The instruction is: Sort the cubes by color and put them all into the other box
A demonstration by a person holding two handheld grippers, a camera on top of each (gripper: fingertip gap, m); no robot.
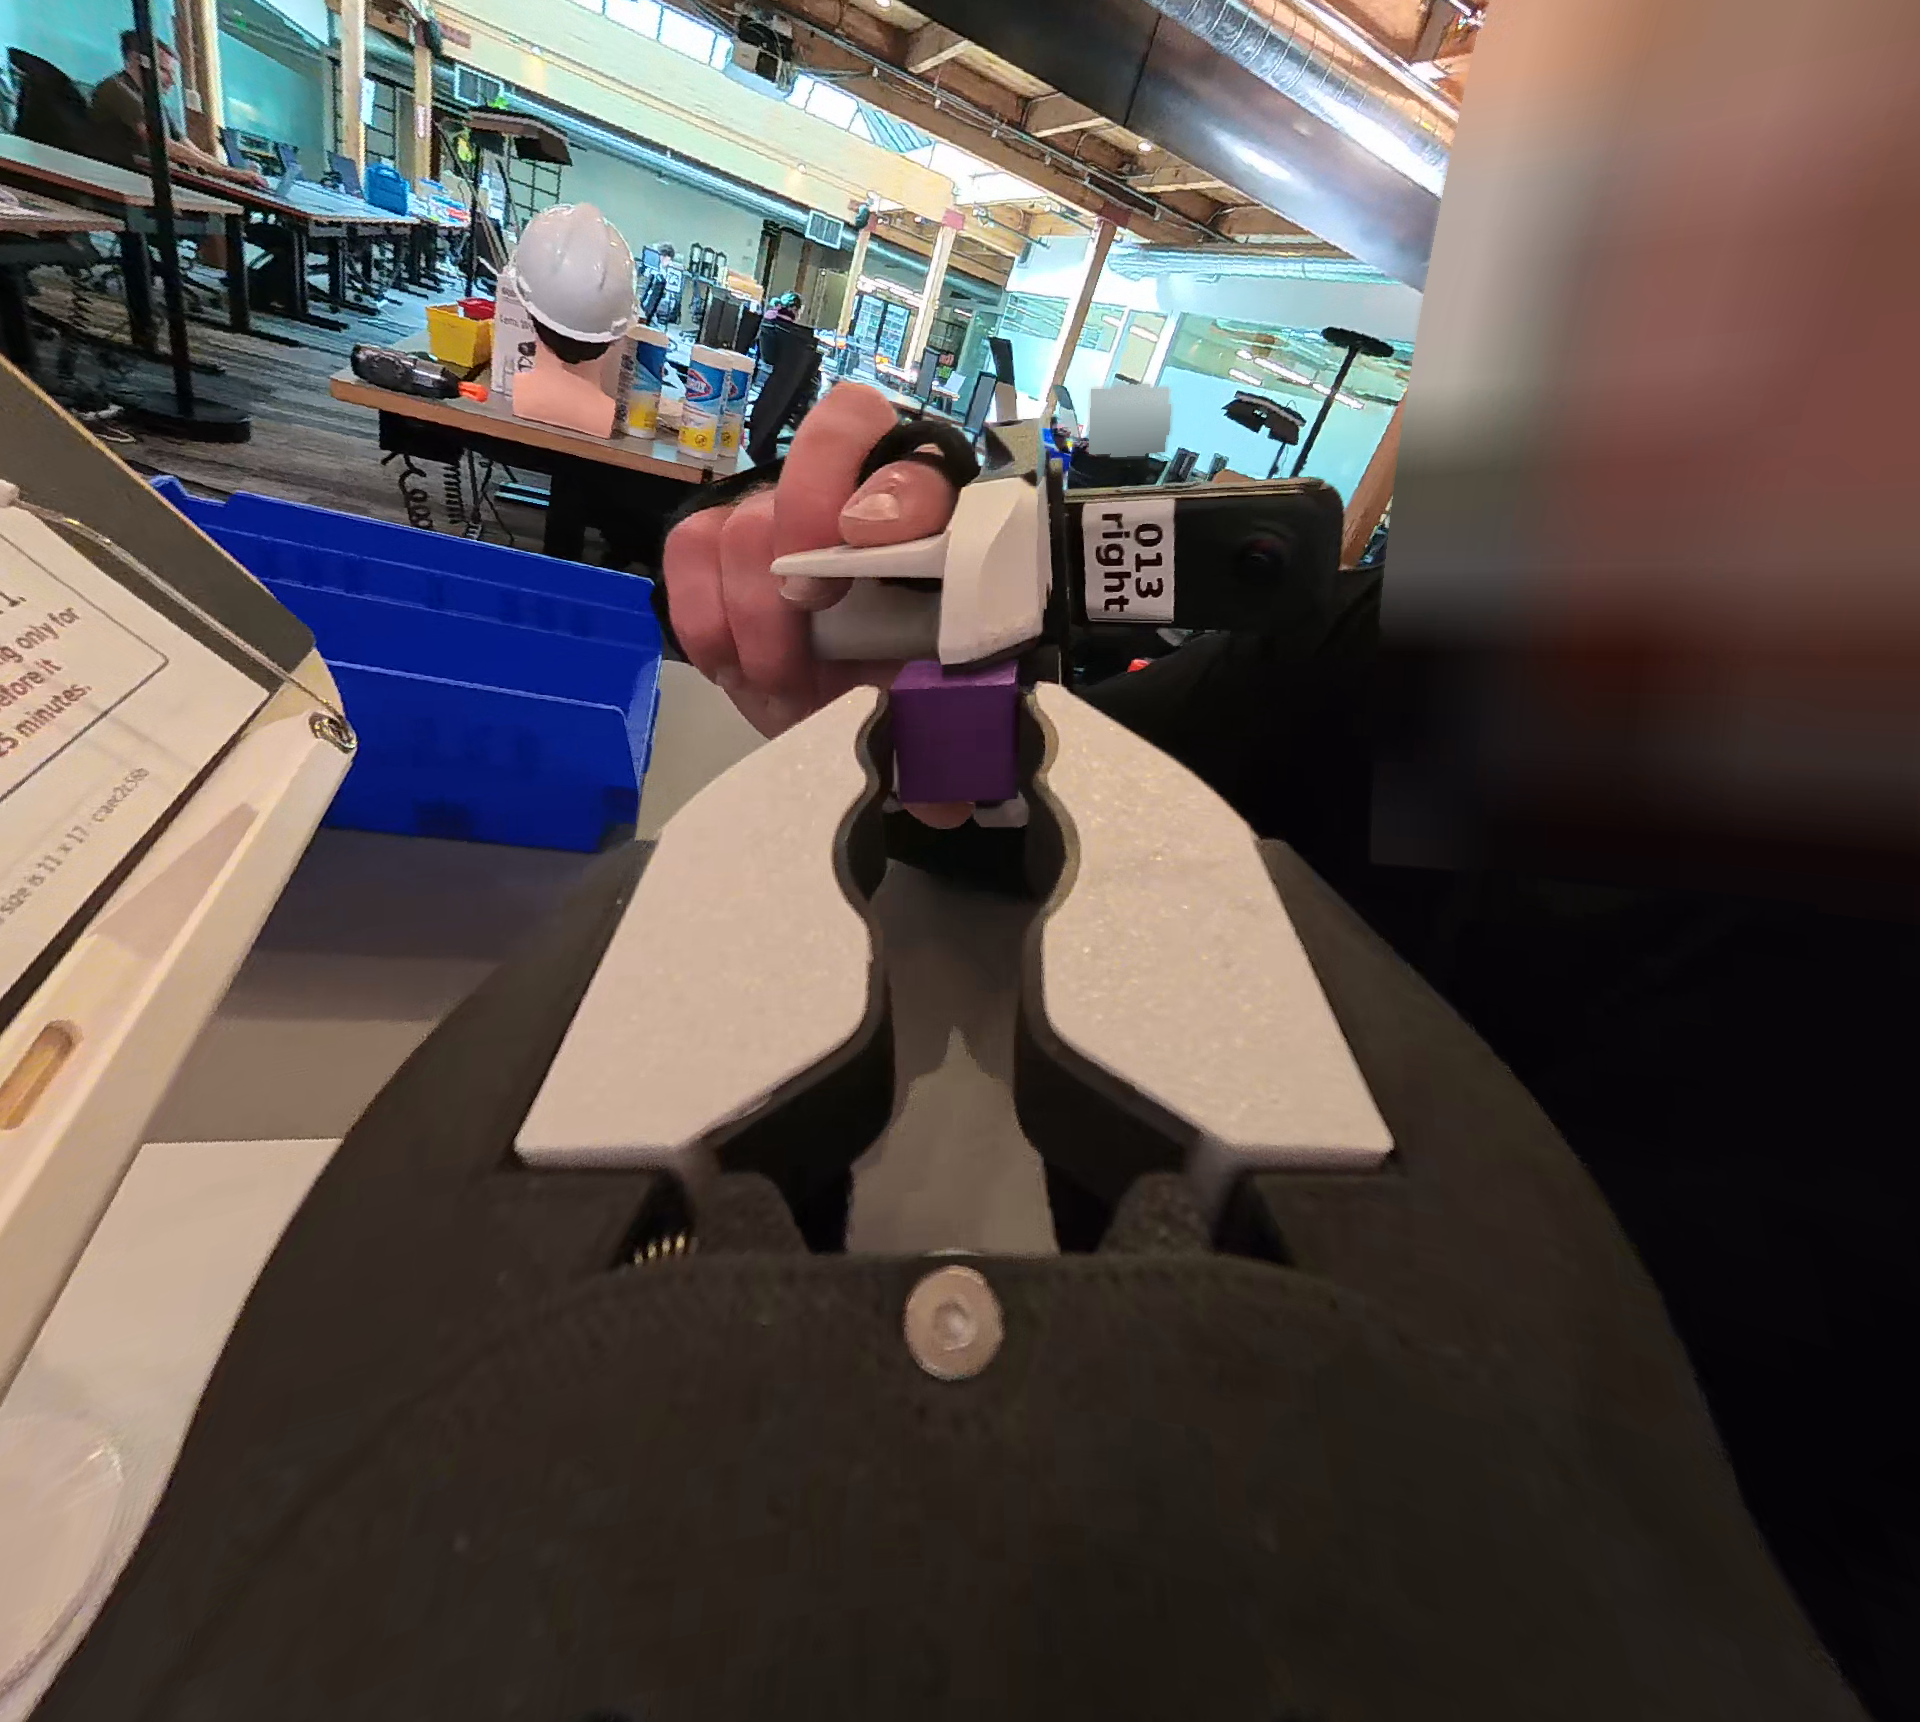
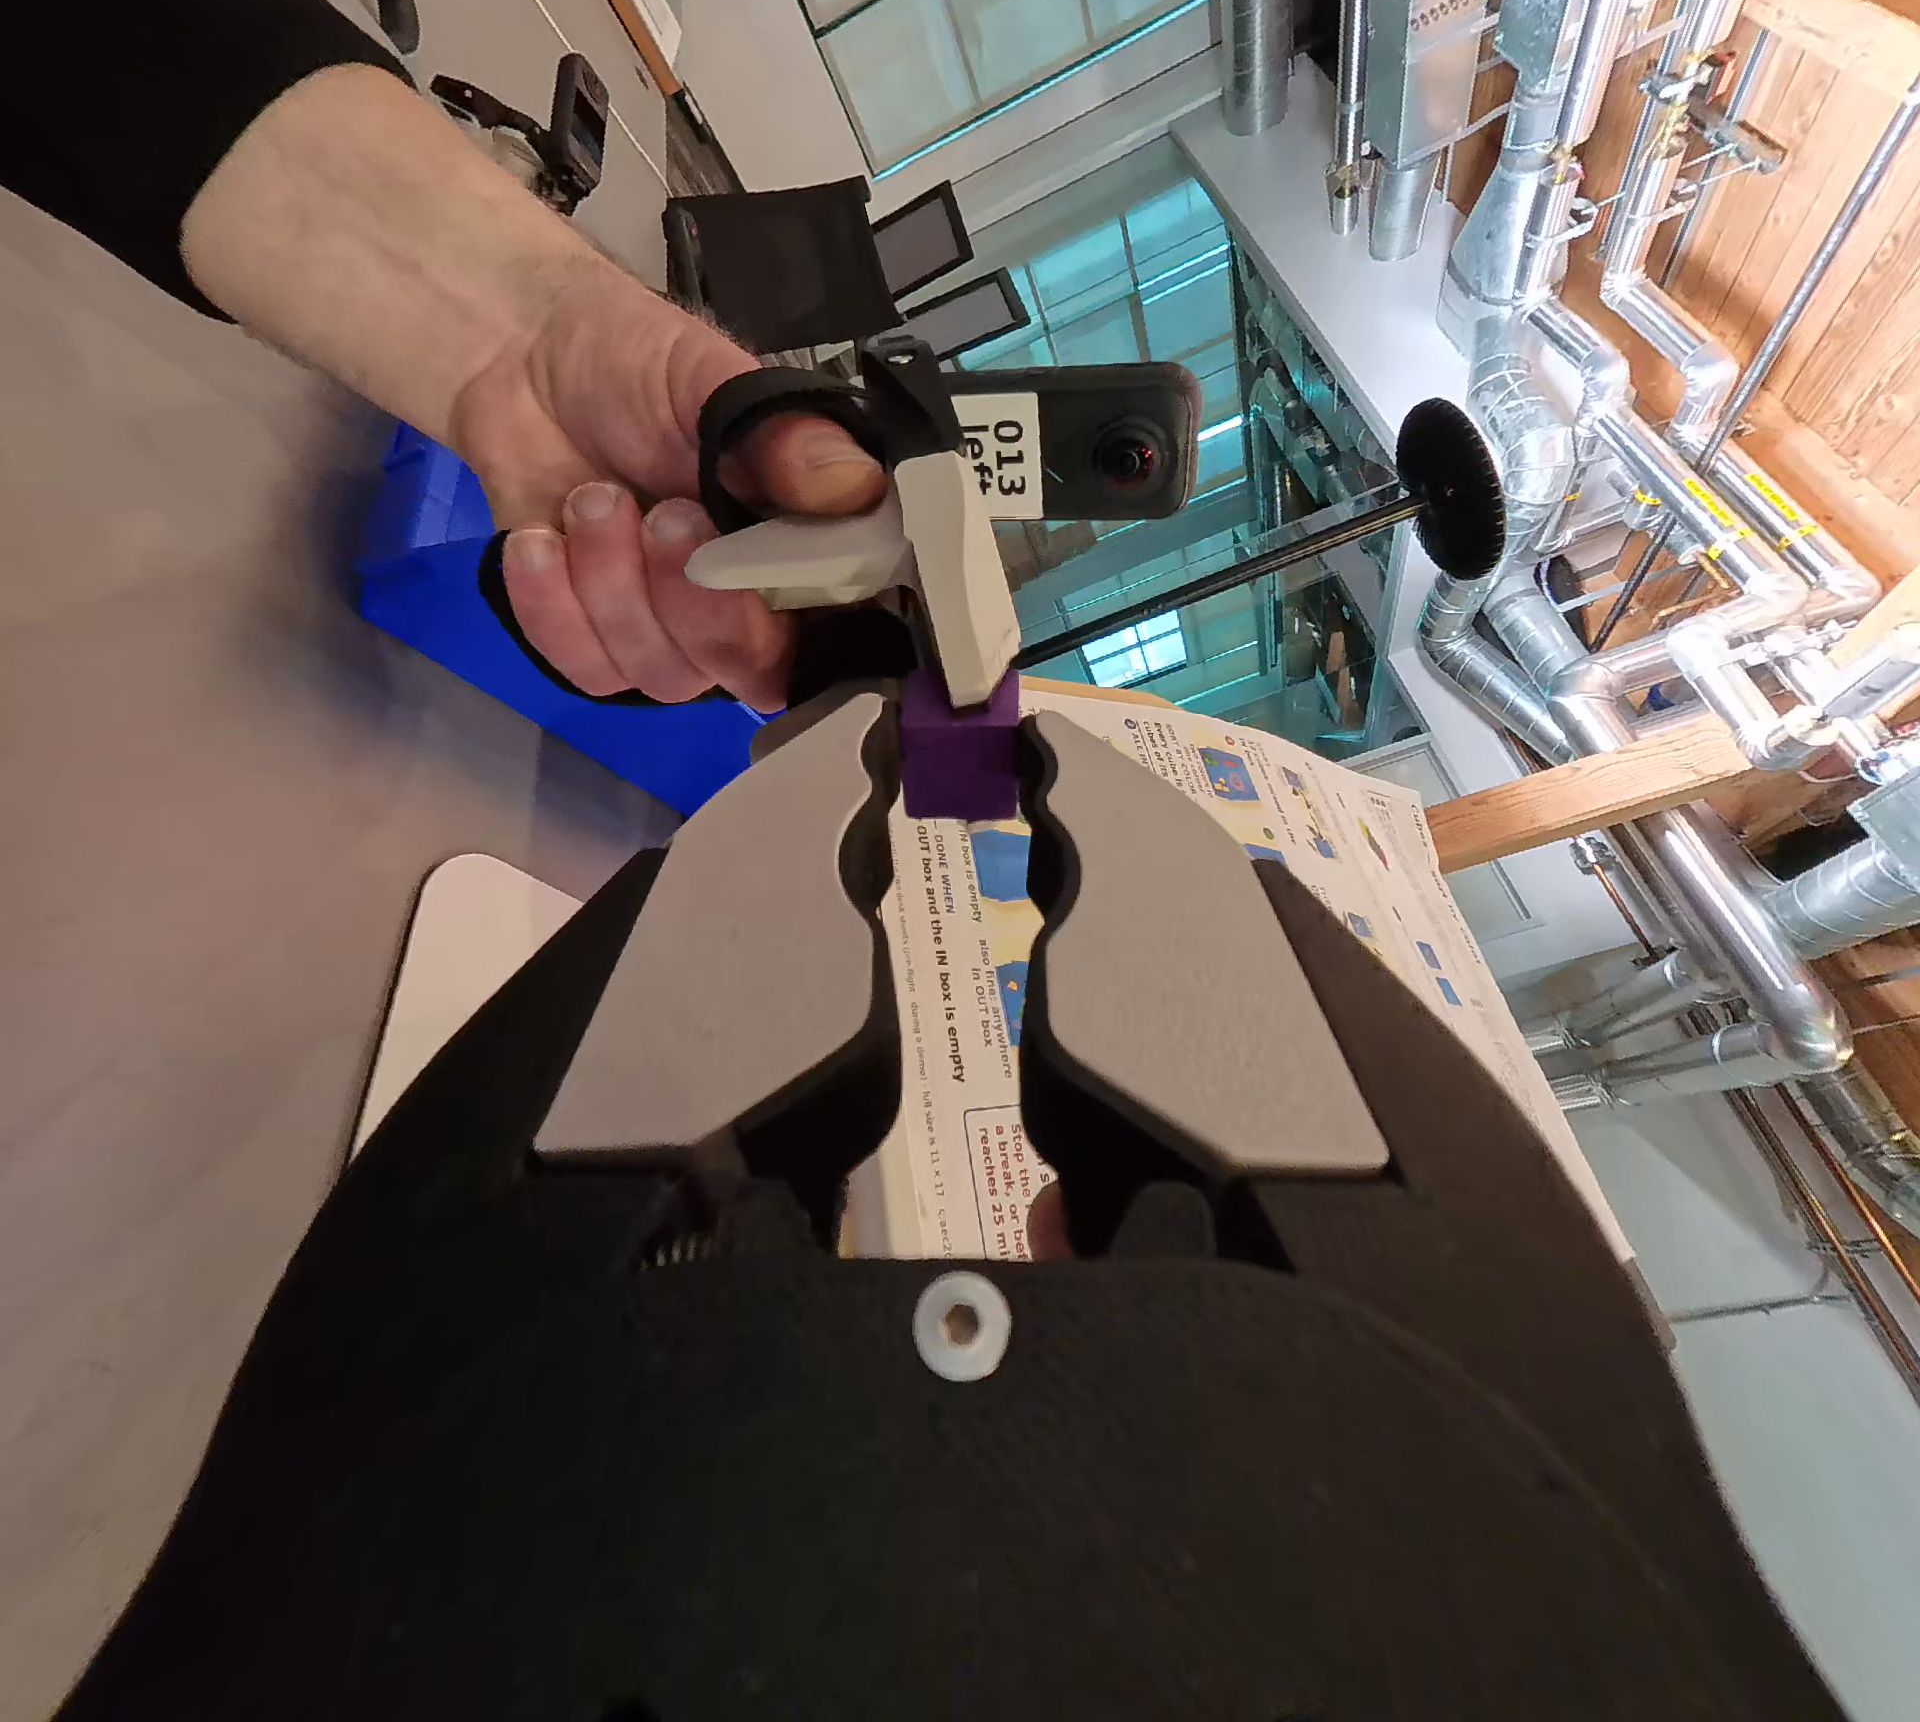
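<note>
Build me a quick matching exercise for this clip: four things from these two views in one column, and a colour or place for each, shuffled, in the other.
Things:
1. cube
2. bin
3. hard hat
4. instruction sheet

Descriptions:
A. white, on a mannequin head on a far table
B. blue, on the table behind the hand
C. purple, gripped by both grippers
D. printed paper, beyond the right gripper

Pairs: 1-C, 2-B, 3-A, 4-D

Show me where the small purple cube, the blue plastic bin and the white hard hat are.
Small purple cube (image 1: pixel 953 742): left wrist view, on its front face, between the jaws.
Blue plastic bin (image 1: pixel 488 716): left wrist view, on its near outer wall.
White hard hat (image 1: pixel 575 272): left wrist view, on its crown.
</note>
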